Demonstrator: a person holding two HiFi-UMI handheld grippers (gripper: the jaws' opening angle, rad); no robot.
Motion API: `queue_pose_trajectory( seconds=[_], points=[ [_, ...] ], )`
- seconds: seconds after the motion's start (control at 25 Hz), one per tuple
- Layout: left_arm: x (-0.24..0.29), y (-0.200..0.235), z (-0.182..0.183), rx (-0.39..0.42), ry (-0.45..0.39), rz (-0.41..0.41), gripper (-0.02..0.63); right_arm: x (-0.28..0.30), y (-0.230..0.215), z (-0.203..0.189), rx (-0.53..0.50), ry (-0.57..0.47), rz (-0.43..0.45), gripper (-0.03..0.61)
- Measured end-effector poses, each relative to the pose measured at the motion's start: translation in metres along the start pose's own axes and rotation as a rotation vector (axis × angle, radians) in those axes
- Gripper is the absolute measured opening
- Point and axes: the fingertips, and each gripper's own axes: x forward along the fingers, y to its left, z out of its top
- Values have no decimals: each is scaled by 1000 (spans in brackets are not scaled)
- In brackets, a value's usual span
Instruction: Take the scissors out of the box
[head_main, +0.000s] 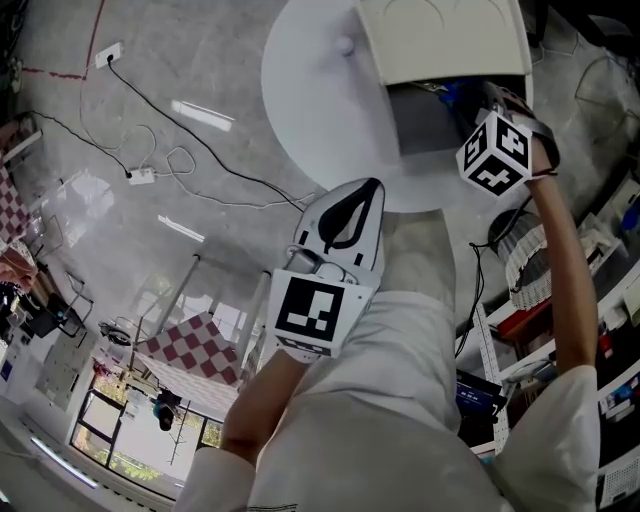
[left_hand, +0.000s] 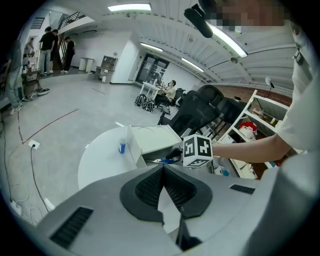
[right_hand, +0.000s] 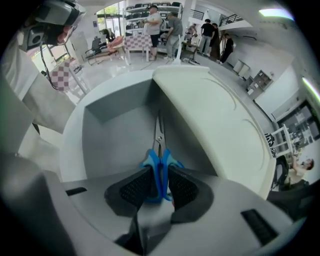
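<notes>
The scissors (right_hand: 159, 150) have blue handles and steel blades that point into the open white box (right_hand: 112, 135). My right gripper (right_hand: 159, 172) is shut on the handles, just inside the box's opening. In the head view its marker cube (head_main: 495, 150) sits at the mouth of the box (head_main: 440, 40) on the round white table (head_main: 310, 90). The left gripper view shows the blue handles (left_hand: 167, 160) beside that cube. My left gripper (head_main: 370, 190) hangs over the table's near edge, shut with nothing between its jaws, short of the box.
The box's raised lid (right_hand: 215, 115) stands to the right of the scissors. A small blue bottle (left_hand: 121, 146) stands on the table left of the box. Cables and a power strip (head_main: 140, 176) lie on the floor. Shelving (head_main: 600, 300) stands at the right.
</notes>
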Motion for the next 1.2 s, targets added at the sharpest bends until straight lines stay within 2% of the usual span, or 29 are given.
queue_pose_trajectory(
  seconds=[0.28,0.4,0.64,1.2],
  points=[
    [-1,-1,-1,-18,8,-2,11,2,2,-4,8,33,52,147],
    [-4,2,3,22,8,-15,11,2,3,1,45,13,56,146],
    [-12,0,9,42,4,-34,11,-18,5,2,76,-1,-2,146],
    [-46,-20,26,159,-28,-111,11,-99,18,-8,215,-6,-98,146]
  ],
)
